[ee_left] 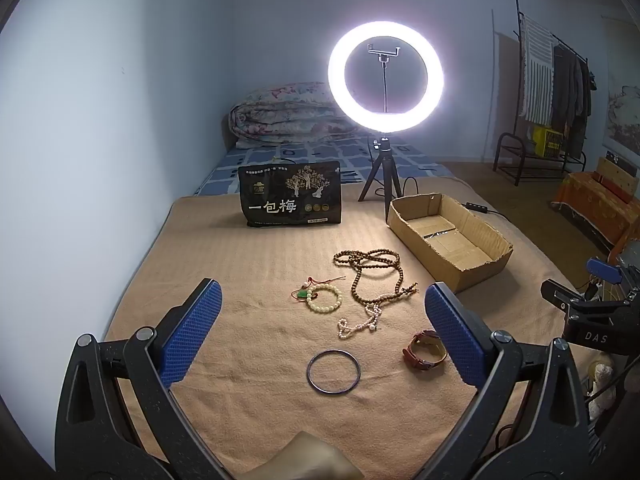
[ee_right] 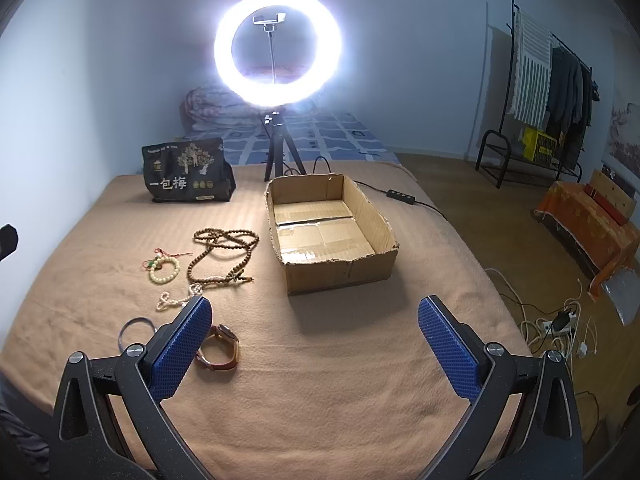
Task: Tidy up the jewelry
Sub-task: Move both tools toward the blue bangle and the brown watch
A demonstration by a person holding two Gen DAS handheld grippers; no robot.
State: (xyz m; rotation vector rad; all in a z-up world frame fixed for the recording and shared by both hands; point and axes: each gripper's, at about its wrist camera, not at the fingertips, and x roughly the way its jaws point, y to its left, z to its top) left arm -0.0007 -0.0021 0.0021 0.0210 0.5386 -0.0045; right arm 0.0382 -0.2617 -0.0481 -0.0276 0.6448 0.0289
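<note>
Both grippers hover above the near part of the bed (ee_right: 320, 420), which is covered by a tan blanket. Left gripper (ee_left: 320, 320): jaws spread wide, nothing between the pads. Right gripper (ee_right: 316, 328): same, wide apart and empty.

Risks from here, as judged:
- The wooden bead strand (ee_left: 370, 276) lies in tangled loops and overlaps the pearl strand (ee_left: 362, 320) at its near end. Lifting one would likely drag the other along.
- The thin bangle (ee_left: 334, 371) lies flat on soft blanket; pads may slip over it or pinch cloth instead.
- The watch (ee_right: 219, 350) lies just beside the right gripper's left finger (ee_right: 180, 350); a careless descent could knock it aside.
- Long strands could hang over the wall of the cardboard box (ee_right: 340, 276) if released too early.

Jewelry state: all pieces lie on the blanket towards the middle of the bed, left of the box. None is in the box, whose taped floor is bare. The pale bead bracelet (ee_left: 325, 298) with a green charm and red cord sits left of the wooden strand. Bangle nearest the near edge, watch to its right. Box sits towards the far right corner, open-topped, its rim ragged.
</note>
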